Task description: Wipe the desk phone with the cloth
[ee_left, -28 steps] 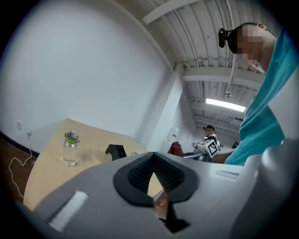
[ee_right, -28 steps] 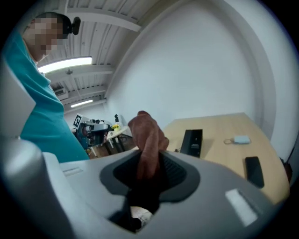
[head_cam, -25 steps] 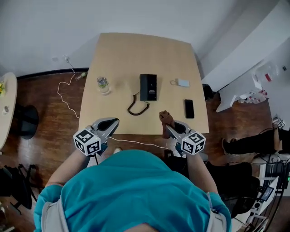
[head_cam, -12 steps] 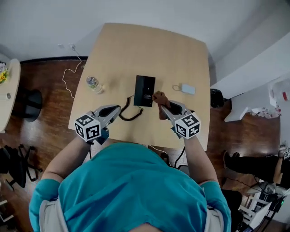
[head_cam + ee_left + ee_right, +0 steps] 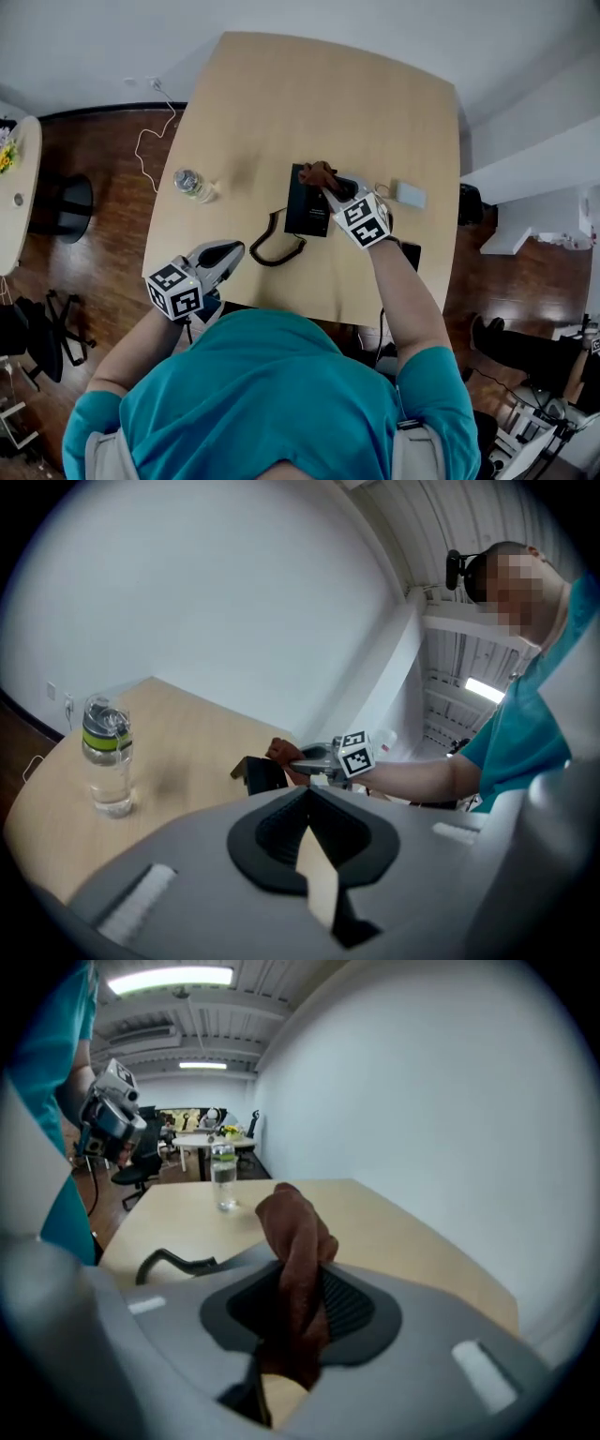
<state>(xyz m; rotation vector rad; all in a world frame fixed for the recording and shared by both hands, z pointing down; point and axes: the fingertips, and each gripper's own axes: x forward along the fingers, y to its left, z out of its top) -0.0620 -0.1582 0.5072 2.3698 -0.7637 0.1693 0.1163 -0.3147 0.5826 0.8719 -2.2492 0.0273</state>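
- The right gripper (image 5: 334, 187) reaches out over the tan wooden table (image 5: 281, 94). Its jaws are clenched on a crumpled brown cloth (image 5: 317, 172). The right gripper view shows the fabric pinched between the pads and bunching up past their tips.
- The flat black desk phone (image 5: 306, 204) lies near the middle of the table. The cloth sits over the phone's far end, towards its right corner. Whether the cloth actually presses on the phone cannot be told.
- A black coiled cord (image 5: 272, 246) loops from the phone's near left side towards the person.
- The left gripper (image 5: 234, 251) is at the near left edge of the table, well apart from the phone. In the left gripper view its jaws are closed together with nothing between them.
- A clear plastic water bottle with a green band (image 5: 192, 184) stands upright to the left of the phone, apart from it.
- A small white box (image 5: 410, 194) lies to the right of the phone, just beyond the right gripper's marker cube.
- A dark flat smartphone (image 5: 411, 253) shows partly beside the right forearm.
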